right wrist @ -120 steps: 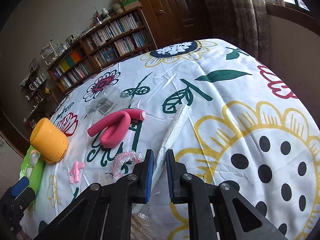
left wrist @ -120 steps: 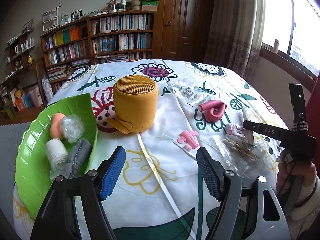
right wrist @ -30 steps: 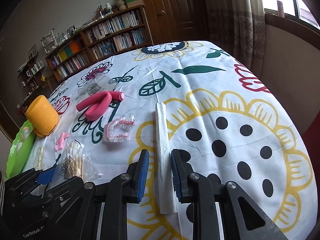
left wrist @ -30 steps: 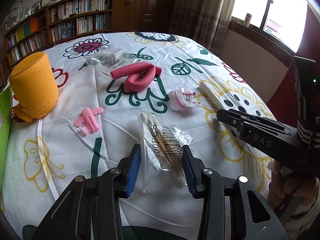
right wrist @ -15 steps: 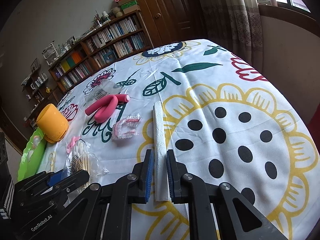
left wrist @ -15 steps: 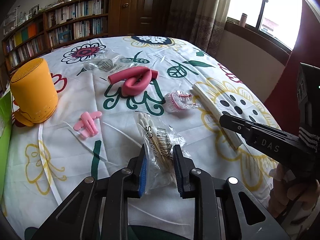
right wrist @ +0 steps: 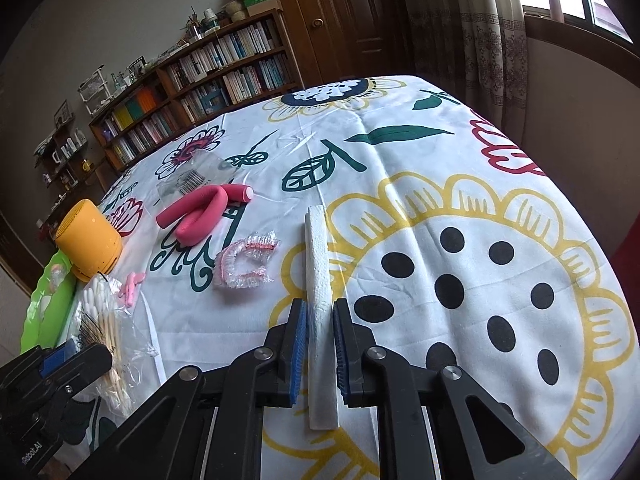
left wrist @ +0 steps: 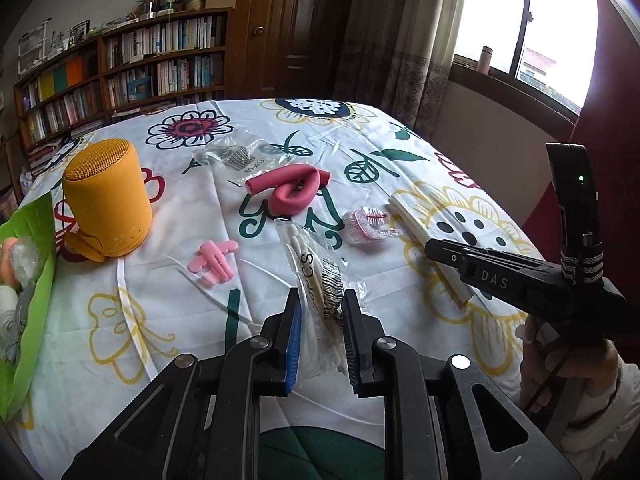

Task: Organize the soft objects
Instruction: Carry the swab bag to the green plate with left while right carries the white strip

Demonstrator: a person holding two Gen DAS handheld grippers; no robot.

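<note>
**Desk:** What have the two grippers got?

**Me:** My left gripper (left wrist: pixel 320 332) is pinching the clear bag of cotton swabs (left wrist: pixel 316 276), blue pads pressed into the plastic at both sides; the bag's far end points toward 12 o'clock. My right gripper (right wrist: pixel 320 344) is squeezed onto the white foam strip (right wrist: pixel 318 276), which runs between the pads toward 12 o'clock over the flowered tablecloth (right wrist: pixel 460 168).

**Desk:** And the other soft things?

**Me:** In my left view, the bent pink foam roller (left wrist: pixel 290 188) lies at 12 o'clock. The crumpled pink-edged clear cap (left wrist: pixel 366 226) sits at about 1 o'clock, the small pink clip (left wrist: pixel 214 262) at 11. The yellow speaker (left wrist: pixel 106 200) stands at 10 o'clock, touching the green leaf tray (left wrist: pixel 34 280), which holds a few wrapped bundles at 9. A second clear packet (left wrist: pixel 232 154) lies beyond the roller.
</note>
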